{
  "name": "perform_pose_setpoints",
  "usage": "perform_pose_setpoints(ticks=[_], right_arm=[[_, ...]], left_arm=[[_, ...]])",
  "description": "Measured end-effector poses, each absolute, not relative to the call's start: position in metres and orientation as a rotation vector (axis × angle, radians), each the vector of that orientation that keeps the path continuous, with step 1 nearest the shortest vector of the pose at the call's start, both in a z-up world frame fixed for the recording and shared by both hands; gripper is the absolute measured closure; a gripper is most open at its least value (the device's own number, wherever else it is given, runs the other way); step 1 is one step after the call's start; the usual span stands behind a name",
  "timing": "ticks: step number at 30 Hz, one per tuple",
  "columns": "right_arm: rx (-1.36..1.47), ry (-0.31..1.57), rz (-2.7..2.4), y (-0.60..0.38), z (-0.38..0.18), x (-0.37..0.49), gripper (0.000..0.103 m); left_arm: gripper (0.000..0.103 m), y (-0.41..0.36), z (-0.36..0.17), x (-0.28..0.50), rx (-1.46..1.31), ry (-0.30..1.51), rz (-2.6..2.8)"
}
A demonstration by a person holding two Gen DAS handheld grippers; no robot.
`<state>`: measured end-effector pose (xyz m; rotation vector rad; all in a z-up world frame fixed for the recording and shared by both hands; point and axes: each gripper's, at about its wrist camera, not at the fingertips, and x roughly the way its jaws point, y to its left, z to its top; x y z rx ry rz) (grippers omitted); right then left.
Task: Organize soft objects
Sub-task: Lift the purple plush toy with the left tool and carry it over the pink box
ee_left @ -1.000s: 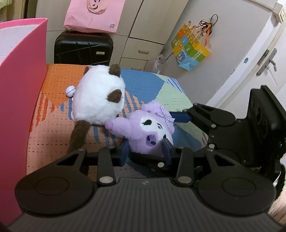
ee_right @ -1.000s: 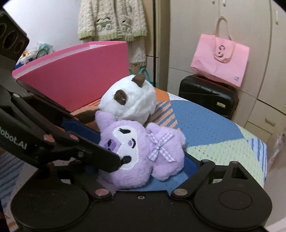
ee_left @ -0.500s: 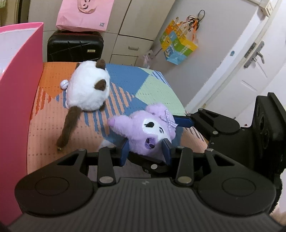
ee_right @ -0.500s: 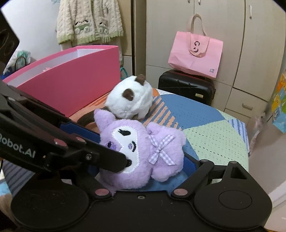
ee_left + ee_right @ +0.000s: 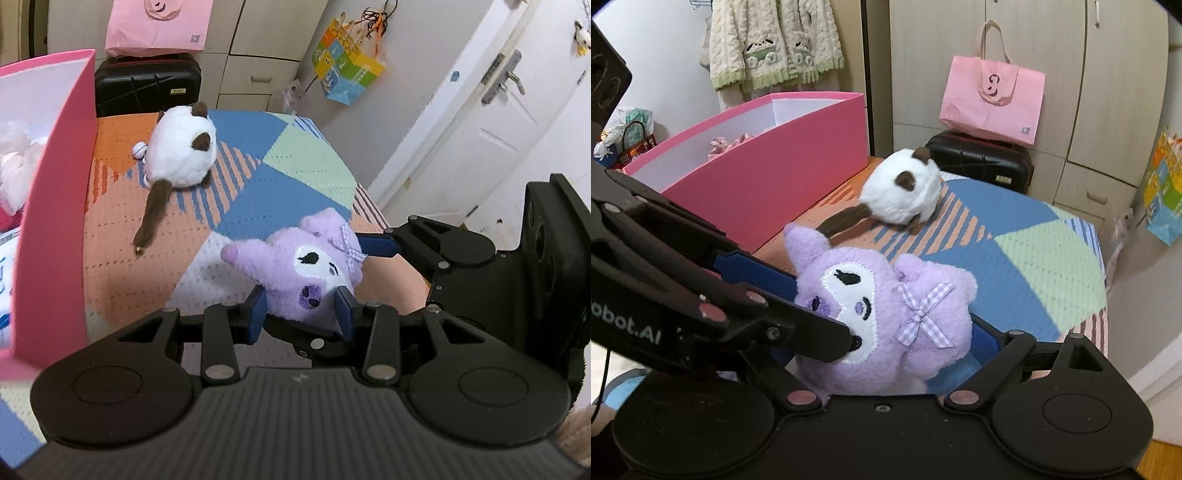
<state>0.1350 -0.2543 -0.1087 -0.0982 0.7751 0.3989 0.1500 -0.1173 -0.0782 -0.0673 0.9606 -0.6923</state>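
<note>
Plush first: we judge the purple plush toy (image 5: 295,266) as light, soft and squashy, w/ fuzzy pile that grips the pads well, so slip risk looks low. Nothing fragile abt it. Only the gingham bow (image 5: 923,314) could snag, so we'd keep pads off it. Best hold, in our view, is across the stuffed head or body, squeezing enough to dent the filling. An ear alone would let it dangle and swing.

Left gripper (image 5: 301,314) is narrowed onto the lower end of the toy's head. Its blue pads (image 5: 256,312) press into the fur on both sides, so we read that as a firm hold. The toy sticks out past the fingertips, face up, one ear pointing toward the pink box (image 5: 55,206).

Right gripper (image 5: 886,325) has its jaws opening, spread wide. The toy's body sits between them. One blue finger shows at the bow side and the other is partly hidden behind the left gripper's frame. We can't tell for sure if those pads press the fur.

Toy looks raised off the patchwork bed cover (image 5: 295,162), near its front edge, mid-width. White and brown plush (image 5: 181,151) lies toward the far edge, just beside the box wall, well apart from both grippers. The box stands along the cover's left edge, open top, something pale and fluffy inside.
</note>
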Motion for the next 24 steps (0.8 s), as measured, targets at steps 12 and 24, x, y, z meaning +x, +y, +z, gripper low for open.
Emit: perform_pose_setpoints(ticks=[12,24], right_arm=[[-0.161,0.773,0.485,-0.227,-0.073,0.089,0.008],[-0.239,0.757,0.569,-0.179,-0.035,0.058,0.008]], left_arm=[[0.065,-0.073,-0.05,0.113,-0.121,1.005,-0.777],[0.065,-0.022,-0.016,0.081,-0.12,1.0,-0.808]])
